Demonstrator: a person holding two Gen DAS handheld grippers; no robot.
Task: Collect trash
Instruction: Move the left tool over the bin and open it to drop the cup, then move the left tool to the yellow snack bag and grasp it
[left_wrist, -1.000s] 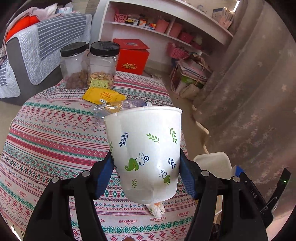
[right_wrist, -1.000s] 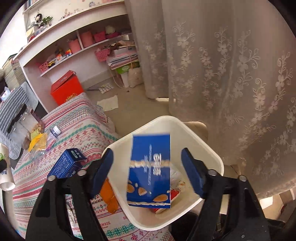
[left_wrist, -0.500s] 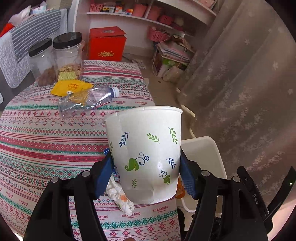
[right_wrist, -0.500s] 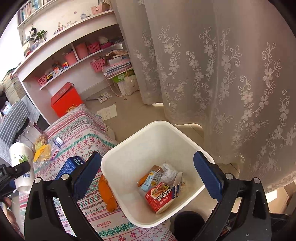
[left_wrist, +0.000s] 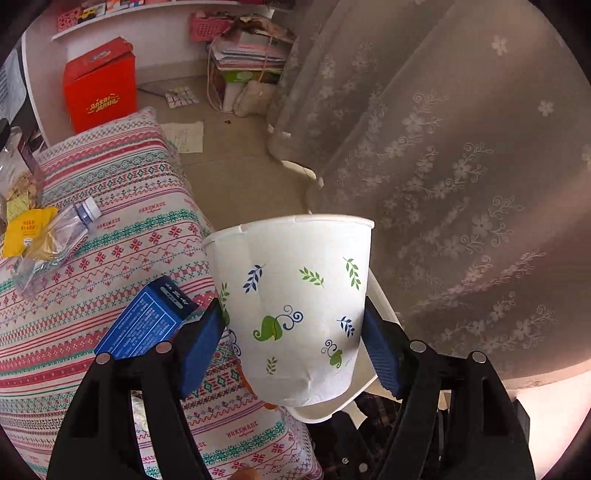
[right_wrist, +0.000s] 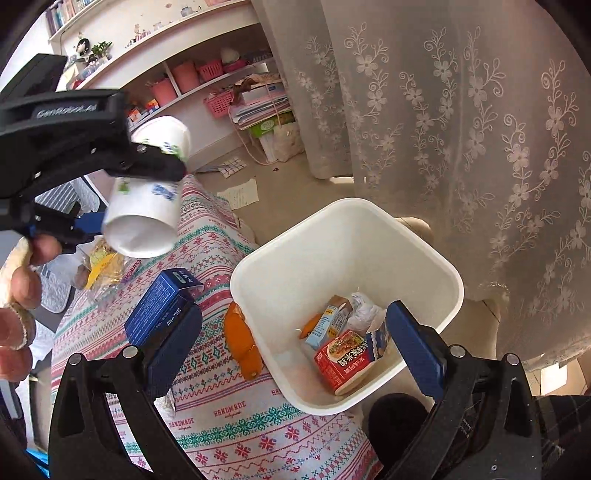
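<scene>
My left gripper (left_wrist: 293, 332) is shut on a white paper cup (left_wrist: 295, 302) with leaf prints, held in the air at the table's edge, left of the white trash bin (right_wrist: 428, 251). The cup (right_wrist: 144, 210) and left gripper (right_wrist: 122, 184) also show in the right wrist view. My right gripper (right_wrist: 295, 339) is open and empty above the bin, which holds a red packet (right_wrist: 343, 360), a small carton (right_wrist: 325, 325) and crumpled paper. A blue box (right_wrist: 162, 304) and an orange peel (right_wrist: 242, 341) lie on the table by the bin.
The table has a patterned cloth (left_wrist: 92, 229). A crushed plastic bottle (left_wrist: 55, 236) and a yellow packet (left_wrist: 26, 229) lie farther back. A lace curtain (right_wrist: 461, 129) hangs right of the bin. A red box (left_wrist: 98, 94) stands on the floor.
The left gripper has carried the cup rightward to the table's edge near the bin. The right gripper, which dropped a blue box into the bin a second ago, stays open above it.
</scene>
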